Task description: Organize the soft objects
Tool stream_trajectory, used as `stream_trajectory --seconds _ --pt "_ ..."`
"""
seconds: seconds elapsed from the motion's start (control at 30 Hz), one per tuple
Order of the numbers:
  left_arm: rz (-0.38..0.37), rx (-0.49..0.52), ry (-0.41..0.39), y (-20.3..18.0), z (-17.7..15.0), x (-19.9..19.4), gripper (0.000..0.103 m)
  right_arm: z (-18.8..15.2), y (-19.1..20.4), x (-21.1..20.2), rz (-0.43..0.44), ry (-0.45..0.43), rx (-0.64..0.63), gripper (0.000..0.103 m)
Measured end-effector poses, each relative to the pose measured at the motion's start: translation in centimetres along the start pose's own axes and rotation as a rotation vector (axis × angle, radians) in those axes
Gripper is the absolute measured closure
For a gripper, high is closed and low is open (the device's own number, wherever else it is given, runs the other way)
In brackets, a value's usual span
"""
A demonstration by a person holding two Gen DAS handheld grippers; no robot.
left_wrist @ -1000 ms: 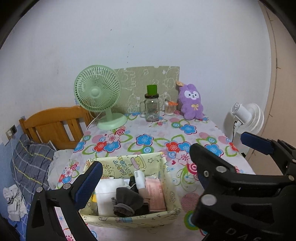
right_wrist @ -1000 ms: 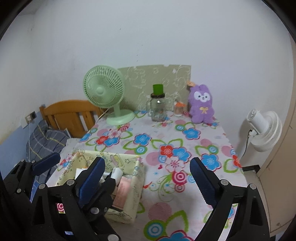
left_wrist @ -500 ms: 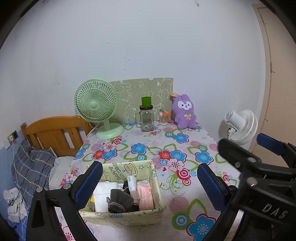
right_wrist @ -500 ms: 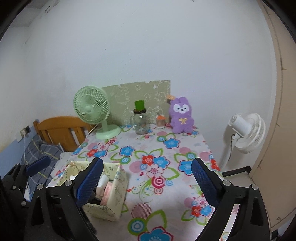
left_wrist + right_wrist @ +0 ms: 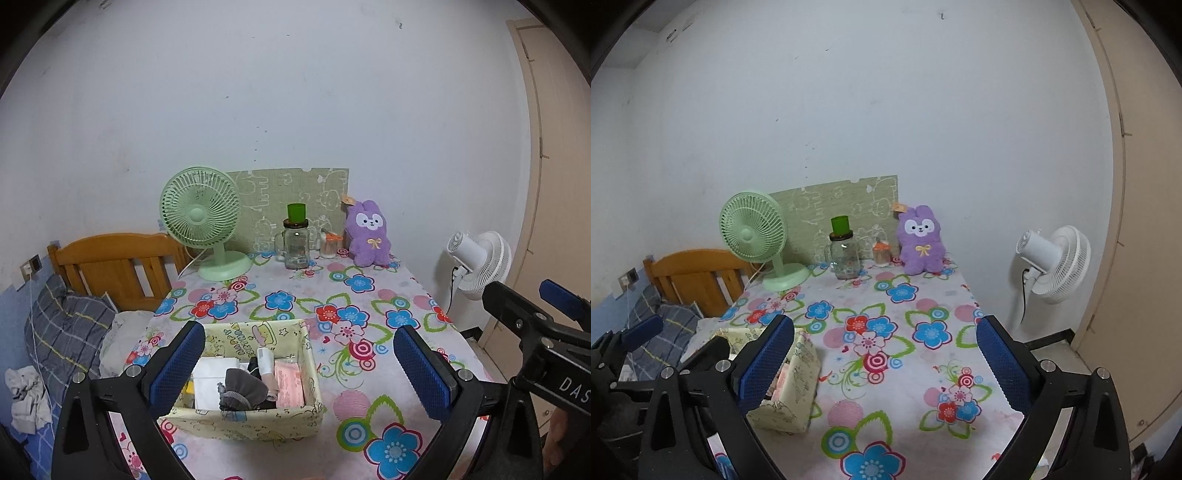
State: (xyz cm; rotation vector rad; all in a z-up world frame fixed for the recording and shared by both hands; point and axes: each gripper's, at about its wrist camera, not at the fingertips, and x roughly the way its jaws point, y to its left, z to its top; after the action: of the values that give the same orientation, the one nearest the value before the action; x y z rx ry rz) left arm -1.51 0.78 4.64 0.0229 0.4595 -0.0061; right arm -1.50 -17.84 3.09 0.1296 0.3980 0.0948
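- While the inside of the fabric box is seen only in the left wrist view, with a grey sock, a pink pack and white things in it, just its side is shown in the right wrist view.
- The left gripper is held wide open with nothing between its blue pads.
- The right gripper has just been opening; nothing is gripped.
- A flowered tablecloth is spread by a white wall.
- The purple plush bunny is sat upright at the far edge, beside a glass jar and a green fan.
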Motion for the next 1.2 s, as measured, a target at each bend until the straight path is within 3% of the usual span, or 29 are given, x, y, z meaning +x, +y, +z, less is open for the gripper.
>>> stream_trajectory --seconds 1.2 --pt "0.036 -0.046 0.002 2.1 -0.4 -0.2 0.0 -0.2 1.0 0.2 0.024 -0.004 -0.039 0.001"
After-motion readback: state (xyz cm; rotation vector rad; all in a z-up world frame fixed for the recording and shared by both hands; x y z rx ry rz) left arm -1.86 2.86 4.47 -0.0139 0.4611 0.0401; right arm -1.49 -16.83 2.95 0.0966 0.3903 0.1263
